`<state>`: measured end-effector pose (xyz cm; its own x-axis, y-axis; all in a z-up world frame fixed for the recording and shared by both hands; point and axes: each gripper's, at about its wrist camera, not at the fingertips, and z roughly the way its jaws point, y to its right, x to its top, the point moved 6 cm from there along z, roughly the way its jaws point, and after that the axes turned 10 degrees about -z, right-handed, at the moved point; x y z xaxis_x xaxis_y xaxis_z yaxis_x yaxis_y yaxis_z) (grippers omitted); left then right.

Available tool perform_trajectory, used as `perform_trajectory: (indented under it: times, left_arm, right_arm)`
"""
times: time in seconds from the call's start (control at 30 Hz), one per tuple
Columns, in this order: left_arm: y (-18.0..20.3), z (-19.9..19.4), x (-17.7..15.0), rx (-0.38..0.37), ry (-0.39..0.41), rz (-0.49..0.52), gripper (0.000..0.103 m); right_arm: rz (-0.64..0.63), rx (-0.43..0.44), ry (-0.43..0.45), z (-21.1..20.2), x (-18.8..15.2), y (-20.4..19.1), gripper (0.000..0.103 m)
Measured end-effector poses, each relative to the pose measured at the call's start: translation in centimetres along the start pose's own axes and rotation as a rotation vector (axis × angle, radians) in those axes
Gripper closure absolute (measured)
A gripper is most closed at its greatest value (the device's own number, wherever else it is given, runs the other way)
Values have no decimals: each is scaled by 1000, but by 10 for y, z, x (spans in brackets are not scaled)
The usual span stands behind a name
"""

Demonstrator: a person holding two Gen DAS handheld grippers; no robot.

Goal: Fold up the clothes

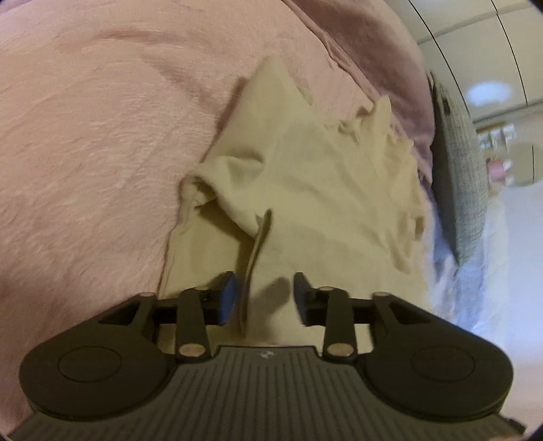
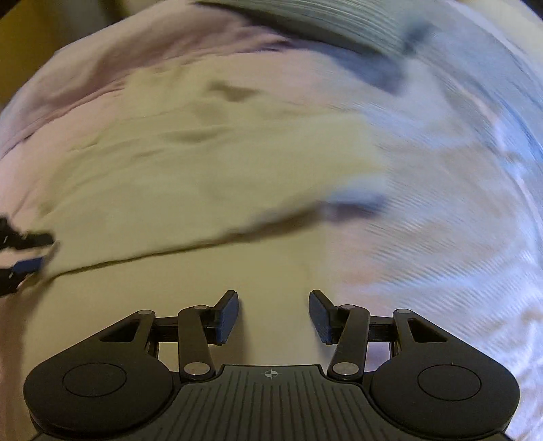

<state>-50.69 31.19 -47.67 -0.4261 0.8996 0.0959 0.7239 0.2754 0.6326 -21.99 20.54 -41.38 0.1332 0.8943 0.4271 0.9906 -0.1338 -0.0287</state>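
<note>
A cream garment lies crumpled on a pink fuzzy blanket, one sleeve end bunched at its left. My left gripper hovers just over its near part with jaws apart. A raised hem edge runs between them, close to the blue left pad, and is not pinched. In the blurred right wrist view the same cream garment fills the middle, with a fold line across it. My right gripper stands open over flat cream cloth, nothing between its pads. The left gripper shows at the left edge.
A grey cushion stands at the garment's far right side and also shows as a grey cushion at the top of the right wrist view. Pale bluish-white bedding lies right of the garment. A room with a ceiling lamp shows beyond.
</note>
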Motion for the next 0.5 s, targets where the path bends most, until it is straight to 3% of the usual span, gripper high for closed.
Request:
perform_trajectory:
  times: [0.07,0.2,0.27,0.33,0.5]
  left_arm:
    - [22,-10,3,-27,23,116,101]
    - [68,-57,31,-70,174,324,101]
    - [70,-69,51,-29,232,376,101]
    - [58,-69,71,58,261,394,101]
    - [44,-55,81,124,234,427,101]
  right_arm:
    - [50,7,13,-3,2,11,53]
    - [58,-3,17,-3,6,16,53]
    - [66,1,18,0,6,17,53]
    - [71,3,19,3,6,18,53]
    - [25,-10,33,9,6,20,53]
